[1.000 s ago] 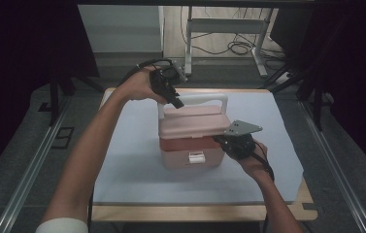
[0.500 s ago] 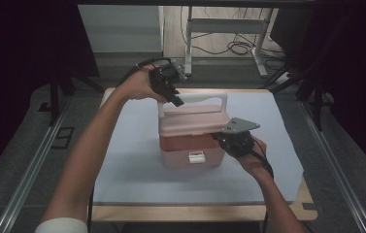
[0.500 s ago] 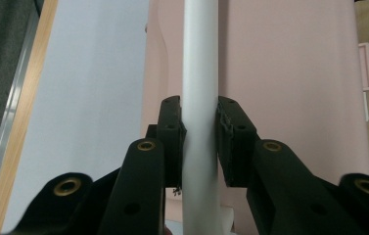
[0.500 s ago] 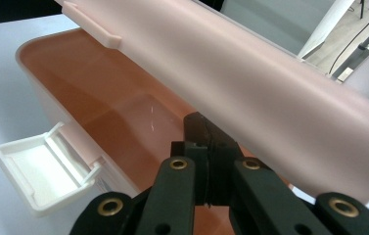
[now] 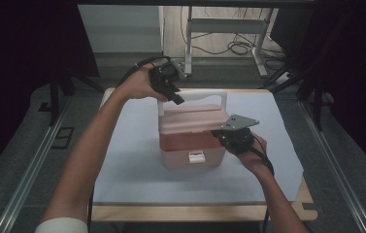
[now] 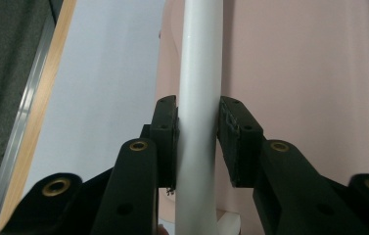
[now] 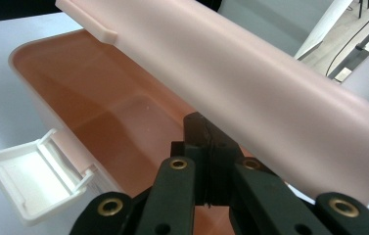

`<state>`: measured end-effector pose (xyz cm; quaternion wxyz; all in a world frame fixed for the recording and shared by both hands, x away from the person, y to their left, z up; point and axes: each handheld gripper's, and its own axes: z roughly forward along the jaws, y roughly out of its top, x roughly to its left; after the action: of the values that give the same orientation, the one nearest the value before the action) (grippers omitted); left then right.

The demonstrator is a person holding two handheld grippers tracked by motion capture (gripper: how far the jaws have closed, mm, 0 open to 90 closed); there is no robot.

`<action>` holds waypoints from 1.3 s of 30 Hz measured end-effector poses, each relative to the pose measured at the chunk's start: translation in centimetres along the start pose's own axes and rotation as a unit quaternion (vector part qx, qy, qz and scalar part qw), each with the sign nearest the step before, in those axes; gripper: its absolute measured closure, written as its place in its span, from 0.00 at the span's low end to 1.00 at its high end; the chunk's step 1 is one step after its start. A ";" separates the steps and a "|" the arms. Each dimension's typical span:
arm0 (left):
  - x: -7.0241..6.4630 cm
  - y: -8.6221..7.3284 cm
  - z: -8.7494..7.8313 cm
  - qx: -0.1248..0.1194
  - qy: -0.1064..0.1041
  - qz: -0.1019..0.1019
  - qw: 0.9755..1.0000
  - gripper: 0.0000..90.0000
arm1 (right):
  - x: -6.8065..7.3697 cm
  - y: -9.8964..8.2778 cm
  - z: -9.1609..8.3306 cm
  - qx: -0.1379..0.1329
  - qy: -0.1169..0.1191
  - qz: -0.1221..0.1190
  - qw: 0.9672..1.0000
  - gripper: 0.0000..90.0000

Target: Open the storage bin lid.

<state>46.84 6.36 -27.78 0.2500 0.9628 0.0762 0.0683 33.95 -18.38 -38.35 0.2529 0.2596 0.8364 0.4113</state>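
While the pink cooler box point(image 5: 192, 141) sits near the middle of the white table top point(image 5: 122, 160), its lid point(image 7: 250, 83) is lifted at the near side and its white front latch point(image 7: 30, 188) hangs unfastened, so the step in hand looks like raising the lid fully. The right gripper point(image 5: 229, 137) has its jaws pressed together with nothing between them, wedged under the lid's near-right edge as a lever. The left gripper point(image 5: 171, 94) straddles the white carry handle point(image 6: 199, 98); its jaws have just been opening, and in the left gripper view one pad point(image 6: 165, 132) lies against the bar while the other stands just clear, so the handle is let go rather than squeezed. To do this well, the right tip should keep pushing up and away from the person along the rim, not slip off. The handle stands upright behind the lid, so it likely needs swinging back first, or the lid will strike it. A steadying touch on the box would stop it sliding on the smooth top.
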 end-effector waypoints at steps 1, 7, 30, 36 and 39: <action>0.0 0.0 0.0 -0.001 0.003 -0.001 1.000 0.77 | 0.0 0.0 0.0 0.000 0.000 0.000 1.000 1.00; 0.1 0.0 -0.3 -0.010 0.019 -0.007 1.000 0.70 | -0.3 0.4 0.1 0.001 0.000 0.000 1.000 1.00; 1.8 -0.5 0.3 -0.020 0.027 -0.030 0.999 0.67 | -1.5 1.9 0.3 0.006 -0.002 0.001 1.000 1.00; 2.7 -0.9 0.7 -0.024 0.022 -0.031 0.999 0.68 | -2.0 2.2 0.5 0.003 -0.002 0.002 1.000 1.00; 3.1 -1.1 0.9 -0.023 0.021 -0.033 0.999 0.69 | -2.2 2.4 0.6 0.001 -0.002 0.004 1.000 1.00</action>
<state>49.91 7.41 -28.78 0.2728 0.9520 0.1120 0.0824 36.49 -18.16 -36.23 0.2531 0.2643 0.8351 0.4107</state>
